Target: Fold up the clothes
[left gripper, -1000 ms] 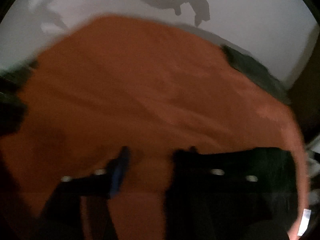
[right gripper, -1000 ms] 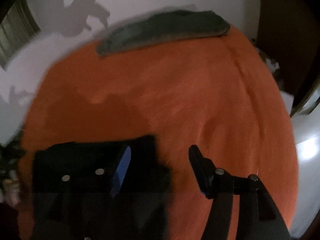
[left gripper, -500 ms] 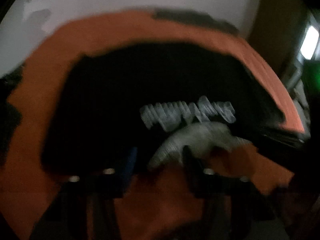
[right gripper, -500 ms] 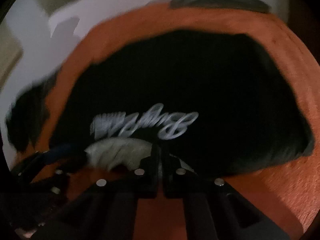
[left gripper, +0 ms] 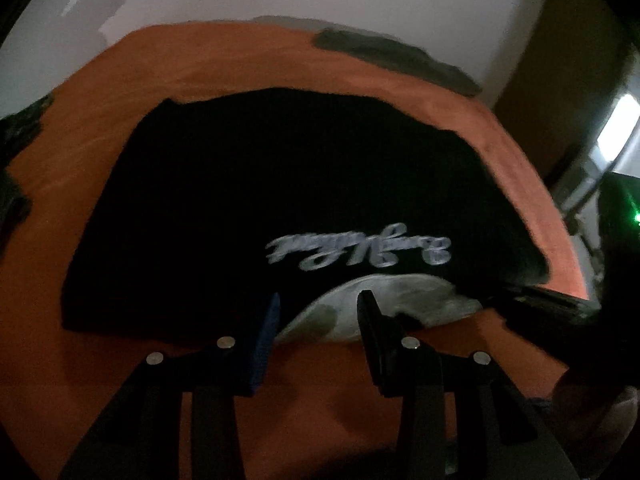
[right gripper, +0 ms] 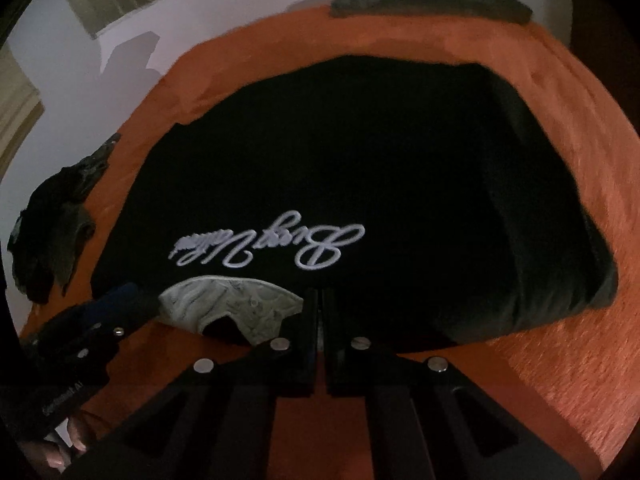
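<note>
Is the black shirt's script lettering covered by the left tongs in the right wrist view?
No: the lettering is fully exposed, with the left tongs nearer, beside the collar.

shirt [right gripper: 360, 168] on bedspread [right gripper: 560, 128] — folded garment [right gripper: 432, 2] behind, crumpled clothes [right gripper: 56, 216] left

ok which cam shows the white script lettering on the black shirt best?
Right wrist view: the white script lettering is sharp, unobstructed and near frame centre on the black shirt. The left wrist view shows the same lettering whole but blurrier, upside down in both.
</note>
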Demonstrator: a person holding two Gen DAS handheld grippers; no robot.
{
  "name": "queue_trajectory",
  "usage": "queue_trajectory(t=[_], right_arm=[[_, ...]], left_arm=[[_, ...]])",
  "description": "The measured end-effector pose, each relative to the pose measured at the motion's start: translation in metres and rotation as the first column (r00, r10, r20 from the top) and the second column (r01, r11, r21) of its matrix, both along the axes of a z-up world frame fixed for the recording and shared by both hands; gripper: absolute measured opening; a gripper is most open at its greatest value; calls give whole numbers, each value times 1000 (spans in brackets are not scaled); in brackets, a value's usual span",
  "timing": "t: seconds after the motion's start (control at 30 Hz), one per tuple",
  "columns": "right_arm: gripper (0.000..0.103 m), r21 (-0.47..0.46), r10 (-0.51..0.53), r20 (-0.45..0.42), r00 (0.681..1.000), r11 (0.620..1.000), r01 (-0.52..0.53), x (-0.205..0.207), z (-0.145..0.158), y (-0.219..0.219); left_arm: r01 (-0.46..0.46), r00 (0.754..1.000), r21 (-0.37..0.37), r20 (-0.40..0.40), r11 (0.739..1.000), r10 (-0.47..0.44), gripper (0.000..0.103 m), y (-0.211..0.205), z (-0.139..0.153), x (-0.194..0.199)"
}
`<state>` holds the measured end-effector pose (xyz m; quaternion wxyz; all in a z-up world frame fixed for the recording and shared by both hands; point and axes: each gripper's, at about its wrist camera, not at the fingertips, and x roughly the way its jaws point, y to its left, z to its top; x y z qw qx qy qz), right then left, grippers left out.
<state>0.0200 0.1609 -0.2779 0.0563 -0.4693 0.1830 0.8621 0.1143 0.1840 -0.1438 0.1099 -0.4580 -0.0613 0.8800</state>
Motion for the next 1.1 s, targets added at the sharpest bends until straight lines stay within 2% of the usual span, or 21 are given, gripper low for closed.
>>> queue_trajectory(t=[0.07,0.13,0.2,0.33,0.4,0.47,0.57,0.6,0.63,0.73,0.77,0.8,0.87,1.0,1.1], right_arm=[[2,9,4,4,1000,1000,-4,-1,-1,-2],[2,-3,-15,42,999,1000,15,-3,-11,1],[2,-13,-28,72,997,999,29,-8,-21,3],[1,-14,-36,66,997,999,37,-10,-22,3],[1,-7,-31,22,999,999,32,-9,-13,3],[1,-3,-12,9,1000,1000,13,-9,-13,2],[0,-128,-42,59,997,991,49,-12,-32,20],[0,-173,-54,76,996,983,66,-12,-38,27],[0,-179,-74,76,994,980,87,-11,-37,33],[0,-101,-87,43,995,991,91,-5,-27,45],[0,-121,-94,49,994,988,100,-3,-30,51],[0,-179,-106,71,992,977,118,-2,-39,59],[0,-272,-134,101,986,949,157,0,-49,74],[0,-234,-172,53,984,956,179,11,-33,78],[0,-272,-215,102,971,933,235,22,-39,85]], left_arm=[[15,1000,-33,24,999,-14,42,8,-11,-13],[11,996,-63,91,998,-5,42,6,-33,-22],[20,994,-72,109,997,-13,42,4,-45,-24],[38,997,-133,69,990,-29,42,7,-37,-17],[42,998,-113,48,993,-37,42,5,-29,-20],[49,997,-117,59,992,-42,42,8,-33,-27],[27,994,-114,107,993,-15,44,-6,-40,-27],[20,995,-121,101,992,-8,44,-10,-39,-28],[14,996,-131,86,991,-2,44,-12,-36,-28],[9,998,-157,60,988,0,44,-19,-34,-31],[25,997,-160,75,987,-13,45,-22,-41,-32],[41,996,-162,89,986,-27,47,-24,-47,-33],[44,996,-137,88,990,-32,47,-30,-47,-33],[-24,996,-79,87,997,31,47,-54,-38,-34],[-88,990,-56,109,995,93,47,-79,-40,-33]])
